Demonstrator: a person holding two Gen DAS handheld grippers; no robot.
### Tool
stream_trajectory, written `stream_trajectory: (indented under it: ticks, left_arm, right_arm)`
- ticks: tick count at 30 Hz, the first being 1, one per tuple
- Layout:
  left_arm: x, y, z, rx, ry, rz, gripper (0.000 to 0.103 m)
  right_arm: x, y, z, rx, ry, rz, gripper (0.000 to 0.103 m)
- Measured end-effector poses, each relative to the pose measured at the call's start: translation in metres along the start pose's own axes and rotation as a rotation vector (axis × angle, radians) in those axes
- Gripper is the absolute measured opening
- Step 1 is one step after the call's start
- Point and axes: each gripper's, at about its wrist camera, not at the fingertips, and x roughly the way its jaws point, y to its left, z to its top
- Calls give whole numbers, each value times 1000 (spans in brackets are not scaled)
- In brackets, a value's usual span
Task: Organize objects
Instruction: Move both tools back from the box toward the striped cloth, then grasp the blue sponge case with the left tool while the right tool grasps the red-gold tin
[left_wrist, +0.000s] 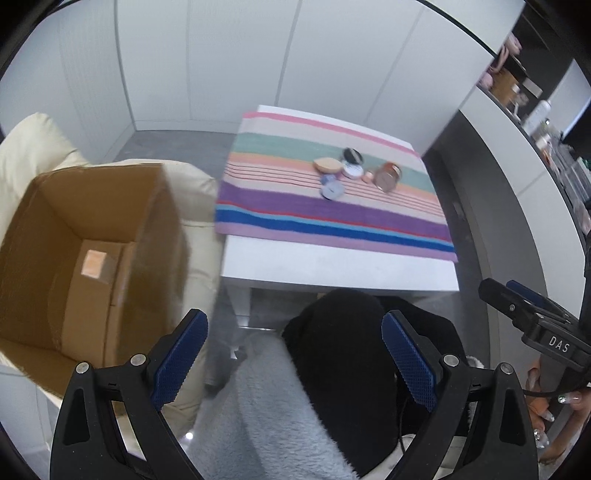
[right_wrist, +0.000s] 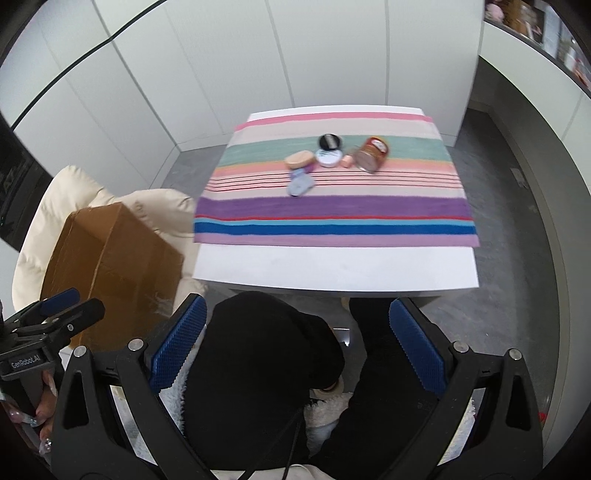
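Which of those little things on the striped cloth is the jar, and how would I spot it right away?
Look at the white table covered by the striped cloth. A small cluster of objects sits on its green and peach bands, and the jar is at the right end of that cluster. It lies tipped on its side and is brownish glass, the biggest piece there, while its neighbours are flat, round tins and pads.

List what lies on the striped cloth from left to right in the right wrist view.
Tan oval lid → white round tin → small peach item → brown jar lying on its side. The bluish items and the black lid overlap these in the order, so I left them out.
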Motion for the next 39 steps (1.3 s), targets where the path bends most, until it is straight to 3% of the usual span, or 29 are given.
stream_trajectory:
  ticks: [8, 19, 29, 39]
  left_arm:
    - [21, -31, 24, 34, 11, 7, 96]
    - [71, -54, 93, 56, 26, 36, 96]
    - [151, -58, 150, 87, 83, 92, 96]
    - [254, -50, 163, 105, 193, 115, 96]
  right_arm:
    - [6, -39, 4, 41, -8, -28, 101]
    - [53, -83, 50, 56, -4, -58, 101]
    - [125, -117, 109, 43, 12, -70, 101]
    - [218, -137, 152, -57, 24, -51, 101]
